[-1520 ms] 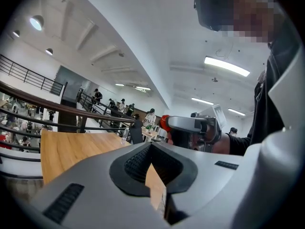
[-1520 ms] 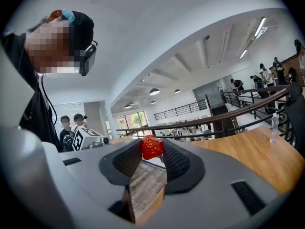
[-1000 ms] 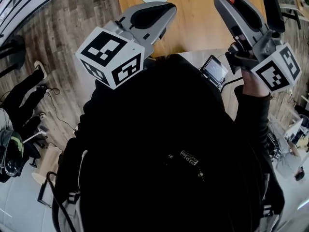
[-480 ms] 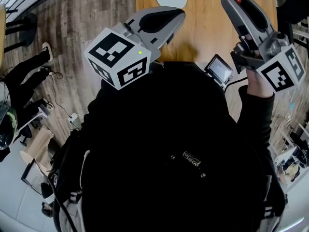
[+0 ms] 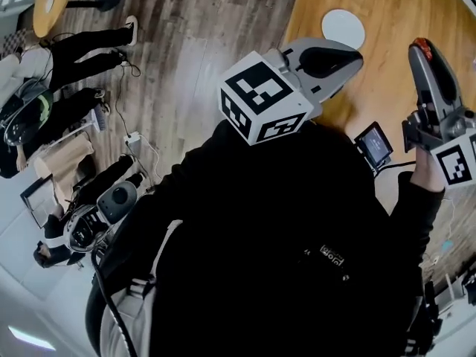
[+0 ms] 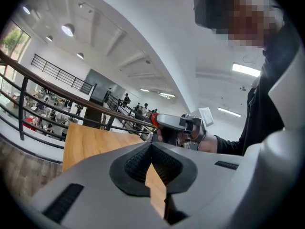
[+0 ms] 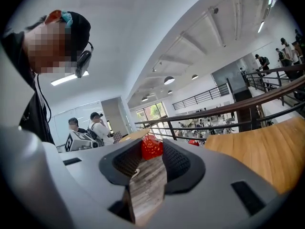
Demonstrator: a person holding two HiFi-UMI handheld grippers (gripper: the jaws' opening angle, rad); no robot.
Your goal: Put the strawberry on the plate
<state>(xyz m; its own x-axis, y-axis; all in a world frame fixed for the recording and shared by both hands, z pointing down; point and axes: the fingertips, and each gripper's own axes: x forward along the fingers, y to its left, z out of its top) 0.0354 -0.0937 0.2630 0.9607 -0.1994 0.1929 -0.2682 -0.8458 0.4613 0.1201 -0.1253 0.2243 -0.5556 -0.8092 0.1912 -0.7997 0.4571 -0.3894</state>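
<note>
The red strawberry (image 5: 422, 47) is pinched at the tip of my right gripper (image 5: 423, 53), which is raised above the wooden table (image 5: 387, 80) at the right of the head view. It also shows in the right gripper view as the strawberry (image 7: 151, 148) between the tips of that gripper (image 7: 152, 151). The white plate (image 5: 343, 28) lies on the table, up and left of the strawberry. My left gripper (image 5: 354, 51) hovers just below the plate, shut and empty (image 6: 151, 146). From the left gripper view the right gripper (image 6: 177, 125) is seen with the strawberry (image 6: 154, 119) at its tip.
A small screen (image 5: 374, 144) hangs at the person's chest between the two grippers. Left of the table is plank floor (image 5: 193, 43) with cables, bags (image 5: 97, 214) and someone's legs (image 5: 82, 47). A round table (image 5: 52, 2) sits at the top left. A railing (image 7: 224, 111) shows behind.
The head view has swung, so the table, the plate and both grippers now sit farther right and lower. The right gripper still holds the strawberry; the left stays shut.
</note>
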